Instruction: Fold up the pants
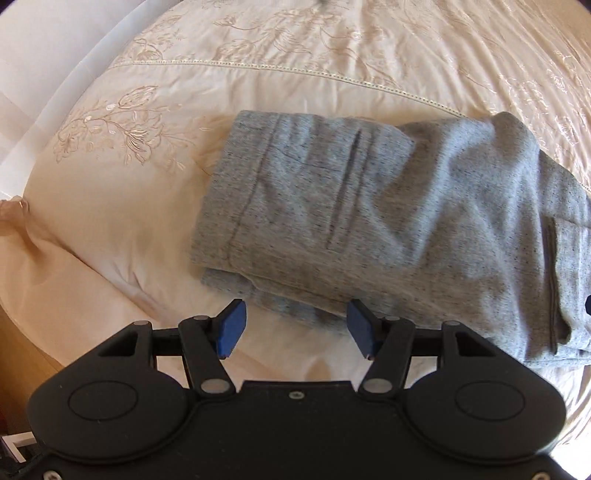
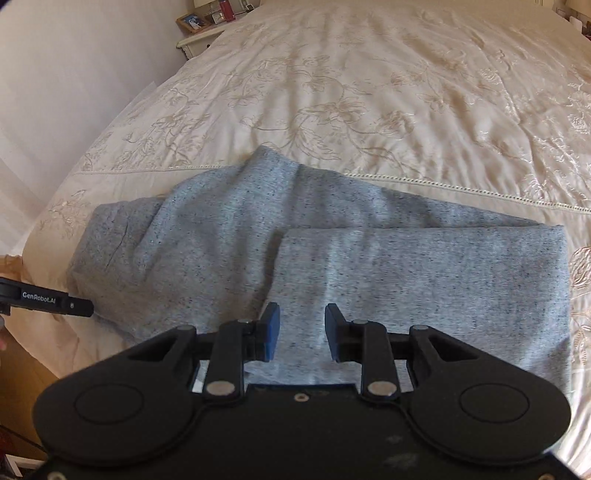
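Observation:
Grey speckled pants [image 1: 369,221] lie folded into a thick stack on the cream bedspread [image 1: 110,206]. My left gripper [image 1: 295,328] is open and empty, just in front of the stack's near left corner, with the near edge between its blue pads [image 1: 232,328]. In the right wrist view the pants [image 2: 295,258] show a folded top layer at the right. My right gripper [image 2: 302,332] is open and empty, low over that layer's near edge. The left gripper's finger [image 2: 51,301] shows at the left edge of this view, beside the pants.
The embroidered bedspread [image 2: 369,92] stretches far beyond the pants. A white wall [image 2: 74,74] runs along the bed's left side. A nightstand [image 2: 199,33] with small items stands at the far left corner. The bed's wooden edge [image 1: 22,354] is at lower left.

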Action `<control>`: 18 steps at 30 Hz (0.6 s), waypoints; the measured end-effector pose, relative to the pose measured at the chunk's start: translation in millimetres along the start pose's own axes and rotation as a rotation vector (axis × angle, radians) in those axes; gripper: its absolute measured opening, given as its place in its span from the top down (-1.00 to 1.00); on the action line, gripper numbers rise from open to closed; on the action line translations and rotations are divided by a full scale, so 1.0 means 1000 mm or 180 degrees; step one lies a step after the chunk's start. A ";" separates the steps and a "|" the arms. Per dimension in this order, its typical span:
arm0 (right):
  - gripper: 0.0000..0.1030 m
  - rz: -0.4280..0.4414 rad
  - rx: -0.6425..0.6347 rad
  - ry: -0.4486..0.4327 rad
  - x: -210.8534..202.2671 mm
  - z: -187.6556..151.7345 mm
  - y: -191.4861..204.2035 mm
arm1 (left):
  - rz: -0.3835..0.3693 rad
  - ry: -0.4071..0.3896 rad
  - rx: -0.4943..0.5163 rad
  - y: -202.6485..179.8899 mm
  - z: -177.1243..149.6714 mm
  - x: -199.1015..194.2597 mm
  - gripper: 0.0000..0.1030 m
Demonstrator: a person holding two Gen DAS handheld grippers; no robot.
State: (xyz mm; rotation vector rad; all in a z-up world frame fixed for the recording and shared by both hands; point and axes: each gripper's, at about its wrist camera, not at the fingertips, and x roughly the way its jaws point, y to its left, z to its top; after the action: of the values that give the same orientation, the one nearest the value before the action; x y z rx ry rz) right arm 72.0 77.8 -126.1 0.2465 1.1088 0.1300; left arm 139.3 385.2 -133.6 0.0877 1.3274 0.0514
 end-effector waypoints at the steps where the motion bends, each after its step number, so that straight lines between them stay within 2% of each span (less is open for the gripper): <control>1: 0.43 -0.0002 0.0043 0.0052 0.008 0.000 0.009 | 0.0000 -0.0034 0.0030 0.009 0.004 0.001 -0.25; 6: 0.57 -0.0321 0.0125 0.0385 0.047 -0.013 0.039 | -0.0094 -0.0129 0.0205 0.042 0.020 0.011 -0.25; 9: 0.62 -0.0513 0.0083 0.0376 0.056 -0.023 0.046 | -0.0165 -0.0163 0.0210 0.059 0.029 0.017 -0.27; 12: 0.62 -0.0634 0.0128 0.0376 0.062 -0.025 0.050 | -0.0287 -0.0189 0.0097 0.074 0.038 0.025 -0.39; 15: 0.62 -0.0722 0.0183 0.0391 0.066 -0.025 0.053 | -0.0498 -0.0070 0.0027 0.082 0.045 0.039 -0.44; 18: 0.61 -0.0795 0.0191 0.0403 0.068 -0.024 0.055 | -0.0682 0.0169 0.0064 0.082 0.044 0.059 -0.52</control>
State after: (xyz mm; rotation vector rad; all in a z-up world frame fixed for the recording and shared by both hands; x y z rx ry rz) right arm 81.3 149.3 -180.8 0.1529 1.2611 -0.1117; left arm 196.9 470.2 -172.8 -0.0393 1.3838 -0.1422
